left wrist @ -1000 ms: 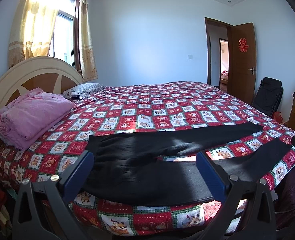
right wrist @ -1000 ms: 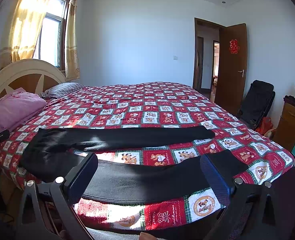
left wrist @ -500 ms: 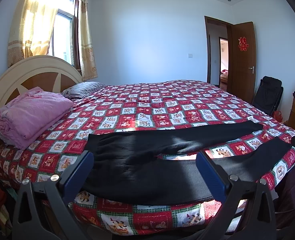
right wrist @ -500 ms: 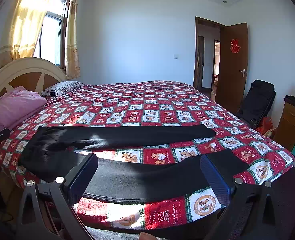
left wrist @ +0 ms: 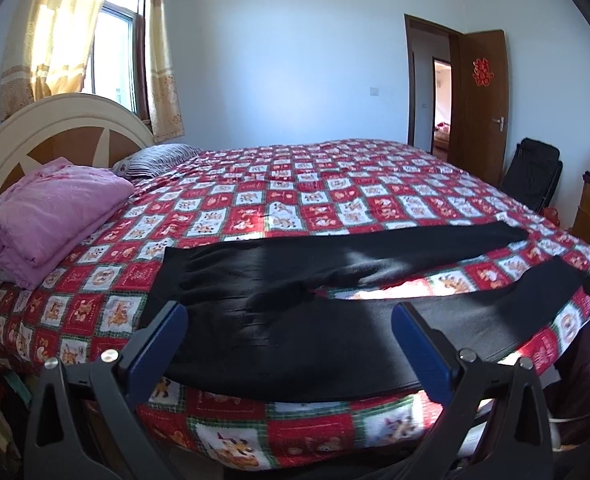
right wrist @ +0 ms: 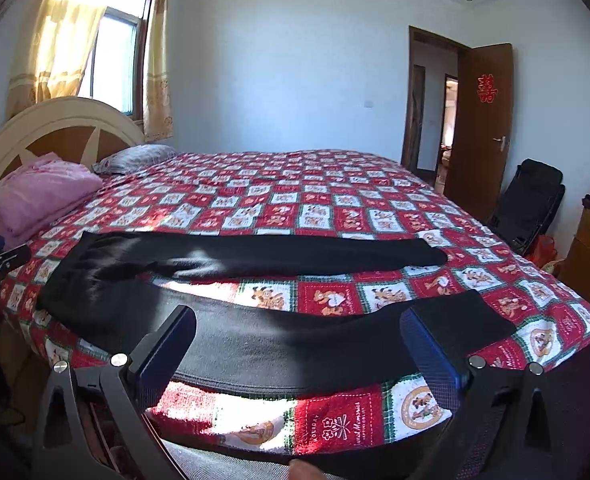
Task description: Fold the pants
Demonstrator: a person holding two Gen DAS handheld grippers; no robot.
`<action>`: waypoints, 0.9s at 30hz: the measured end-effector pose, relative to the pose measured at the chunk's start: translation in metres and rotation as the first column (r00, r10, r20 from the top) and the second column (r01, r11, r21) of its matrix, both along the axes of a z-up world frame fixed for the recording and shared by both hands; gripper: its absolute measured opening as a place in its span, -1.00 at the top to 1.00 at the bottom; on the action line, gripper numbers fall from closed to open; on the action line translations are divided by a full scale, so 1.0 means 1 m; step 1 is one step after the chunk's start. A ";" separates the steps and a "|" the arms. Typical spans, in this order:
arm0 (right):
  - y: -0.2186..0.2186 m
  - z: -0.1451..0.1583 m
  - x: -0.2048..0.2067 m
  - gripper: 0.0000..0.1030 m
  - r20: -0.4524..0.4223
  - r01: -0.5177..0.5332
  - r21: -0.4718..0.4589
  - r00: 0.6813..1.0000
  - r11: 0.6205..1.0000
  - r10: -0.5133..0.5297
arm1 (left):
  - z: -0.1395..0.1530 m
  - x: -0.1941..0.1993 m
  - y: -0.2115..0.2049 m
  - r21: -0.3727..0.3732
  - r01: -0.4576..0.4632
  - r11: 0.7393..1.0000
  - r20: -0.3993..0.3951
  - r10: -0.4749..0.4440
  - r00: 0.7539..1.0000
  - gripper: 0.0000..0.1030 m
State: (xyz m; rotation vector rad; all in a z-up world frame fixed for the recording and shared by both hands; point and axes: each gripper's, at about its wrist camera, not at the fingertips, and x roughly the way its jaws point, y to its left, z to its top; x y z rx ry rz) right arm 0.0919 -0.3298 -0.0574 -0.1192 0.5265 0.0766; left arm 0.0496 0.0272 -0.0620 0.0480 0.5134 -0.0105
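1. Bed (left wrist: 335, 184): covered with a red, white and green checked bedspread (right wrist: 295, 208) printed with cartoon figures. A cream and brown rounded headboard (left wrist: 55, 120) stands at the left end.
2. Black pants (left wrist: 279, 312): laid flat across the near edge of the bed, waistband toward the headboard, legs extending to the right. The two legs are spread apart in a narrow V, with a sunlit strip of bedspread showing between them. The far leg lies straight; the near leg runs along the mattress edge, its cuff close to the right corner. The fabric shows light wrinkles around the seat.
3. Folded pink blanket (left wrist: 47, 216): stacked against the headboard, well apart from the pants. A striped pillow (left wrist: 159, 160) lies behind it.
4. Left claw (left wrist: 291, 344): held low in front of the bed edge, pointing across the mattress at the seat and upper near leg. Its blue-padded fingers (left wrist: 163, 340) stand wide apart and grip nothing.
5. Right claw (right wrist: 299, 344): held at the same low level, aimed at the lower part of the near leg. Its fingers (right wrist: 431, 348) are likewise spread wide, with nothing between them. Whether either claw touches the cloth cannot be determined.
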 end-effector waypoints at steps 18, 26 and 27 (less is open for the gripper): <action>-0.089 -0.030 0.128 -0.68 -0.153 0.161 0.010 0.976 0.987 -0.157 | -0.068 0.225 0.170 -0.004 -0.241 0.971 -0.252 0.232 0.939 -0.65; -0.116 -0.037 0.174 -0.62 -0.209 0.203 -0.016 0.957 0.979 -0.201 | -0.100 0.280 0.191 -0.087 -0.228 0.970 -0.356 0.183 0.916 -0.15; -0.120 -0.038 0.179 -0.61 -0.219 0.210 -0.015 0.953 0.978 -0.208 | -0.103 0.282 0.192 -0.098 -0.224 0.970 -0.361 0.175 0.916 -0.13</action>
